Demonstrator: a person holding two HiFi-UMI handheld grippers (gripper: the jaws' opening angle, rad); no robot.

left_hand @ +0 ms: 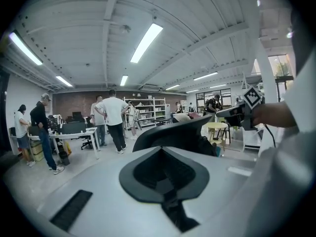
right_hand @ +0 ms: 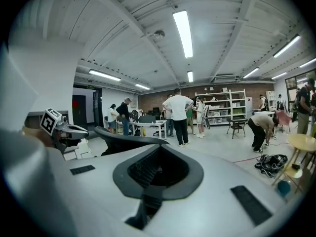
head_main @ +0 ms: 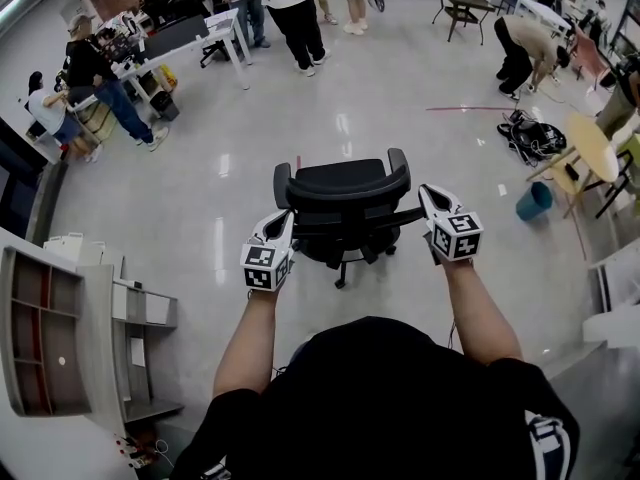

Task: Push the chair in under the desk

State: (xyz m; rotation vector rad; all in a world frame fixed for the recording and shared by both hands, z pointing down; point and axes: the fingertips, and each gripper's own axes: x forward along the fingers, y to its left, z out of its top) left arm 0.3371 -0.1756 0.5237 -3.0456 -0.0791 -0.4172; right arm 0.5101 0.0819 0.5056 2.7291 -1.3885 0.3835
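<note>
Large open workroom. Floor [head_main: 400, 98] pale grey and glossy, with the ceiling lights mirrored in it. A thin red line [head_main: 465, 108] runs across it toward the right.

Ceiling [left_hand: 197, 33] white and beamed, long tube lights [right_hand: 182, 26] on. Far wall [right_hand: 150, 97] brick, with white shelving racks [right_hand: 219, 105] against it.

White table [head_main: 215, 28] at far left carries dark screens [head_main: 175, 36]; people [head_main: 100, 78] stand at its edges.

Right side: round pale table [head_main: 590, 146], teal bin [head_main: 534, 200] just beside it, dark heap [head_main: 530, 136] on the floor nearby, a person bent over [head_main: 525, 48].

Near left: white shelf unit [head_main: 40, 338] with reddish compartments.
</note>
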